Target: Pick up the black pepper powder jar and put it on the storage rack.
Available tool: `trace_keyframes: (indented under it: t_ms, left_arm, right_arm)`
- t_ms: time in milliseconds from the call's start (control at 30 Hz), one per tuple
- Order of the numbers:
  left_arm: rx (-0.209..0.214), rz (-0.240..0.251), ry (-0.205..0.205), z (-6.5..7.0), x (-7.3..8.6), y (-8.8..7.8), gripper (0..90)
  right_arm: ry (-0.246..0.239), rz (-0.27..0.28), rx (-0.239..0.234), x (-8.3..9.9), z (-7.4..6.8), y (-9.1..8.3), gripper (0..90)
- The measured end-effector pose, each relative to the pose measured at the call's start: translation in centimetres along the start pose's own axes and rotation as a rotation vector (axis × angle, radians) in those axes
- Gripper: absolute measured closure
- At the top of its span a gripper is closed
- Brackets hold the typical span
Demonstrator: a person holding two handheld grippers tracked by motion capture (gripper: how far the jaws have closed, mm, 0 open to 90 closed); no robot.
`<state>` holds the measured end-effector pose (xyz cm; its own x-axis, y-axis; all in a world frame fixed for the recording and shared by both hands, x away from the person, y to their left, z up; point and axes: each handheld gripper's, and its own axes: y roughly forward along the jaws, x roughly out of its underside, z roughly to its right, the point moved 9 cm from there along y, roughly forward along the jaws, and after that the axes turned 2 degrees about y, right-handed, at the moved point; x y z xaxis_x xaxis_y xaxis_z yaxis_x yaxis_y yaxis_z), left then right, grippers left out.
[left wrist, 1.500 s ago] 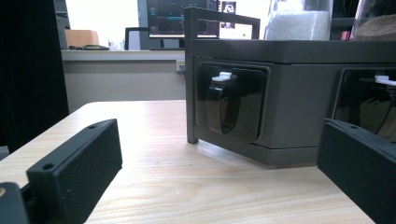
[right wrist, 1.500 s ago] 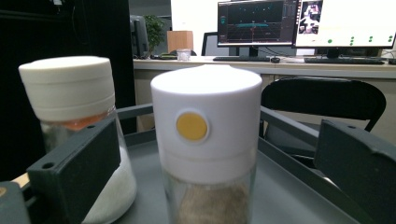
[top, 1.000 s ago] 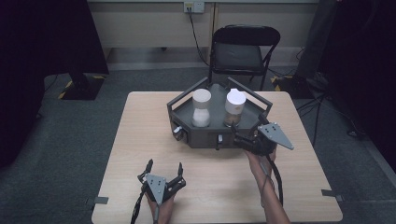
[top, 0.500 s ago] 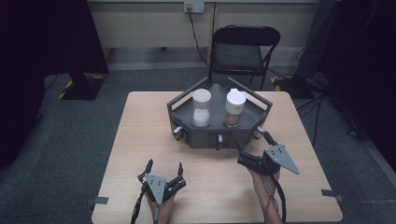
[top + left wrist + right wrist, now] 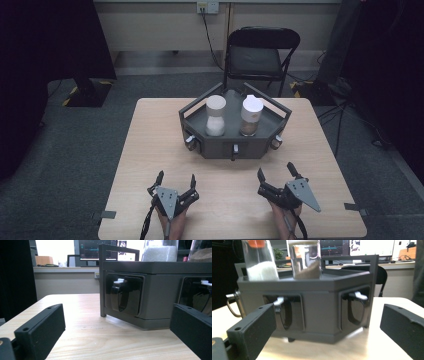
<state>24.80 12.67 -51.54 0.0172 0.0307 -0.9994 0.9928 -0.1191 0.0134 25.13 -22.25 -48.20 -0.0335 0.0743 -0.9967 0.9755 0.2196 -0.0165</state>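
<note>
Two hand-held grippers: left (image 5: 175, 181) and right (image 5: 276, 175), both wide and empty | rack (image 5: 235, 145) with two jars (image 5: 215, 116) ahead of both on bench (image 5: 150, 145) | spread jaws face its front handles, likely readying a grab.

This looks like a lab or test room: a lone wooden desk (image 5: 150, 150) stands on grey carpet (image 5: 60, 165) between black curtains (image 5: 45, 45), with a folding chair (image 5: 260, 55), a wall socket (image 5: 207, 6) and lit monitors (image 5: 372, 246) behind.
</note>
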Motion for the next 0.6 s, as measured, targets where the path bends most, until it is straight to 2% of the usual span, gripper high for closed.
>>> trace_keyframes:
  t_ms: [133, 233, 333, 400, 600]
  left_arm:
    - [0.000, 0.000, 0.000, 0.0, 0.0, 0.0, 0.0]
    - [0.000, 0.000, 0.000, 0.0, 0.0, 0.0, 0.1]
    - [0.000, 0.000, 0.000, 0.0, 0.0, 0.0, 0.1]
    - [0.000, 0.000, 0.000, 0.0, 0.0, 0.0, 0.1]
    - [0.000, 0.000, 0.000, 0.0, 0.0, 0.0, 0.1]
  right_arm:
    - [-0.029, -0.015, 0.024, 1.2, -0.2, -0.5, 0.0]
    - [-0.025, -0.017, 0.033, 1.9, -0.3, -0.8, 0.0]
    - [-0.054, -0.017, 0.050, 2.5, -0.5, -1.0, 0.0]
    - [-0.047, -0.019, 0.045, 2.6, -0.4, -1.1, 0.0]
    - [-0.067, 0.012, 0.066, 3.0, -0.7, -1.5, 0.0]
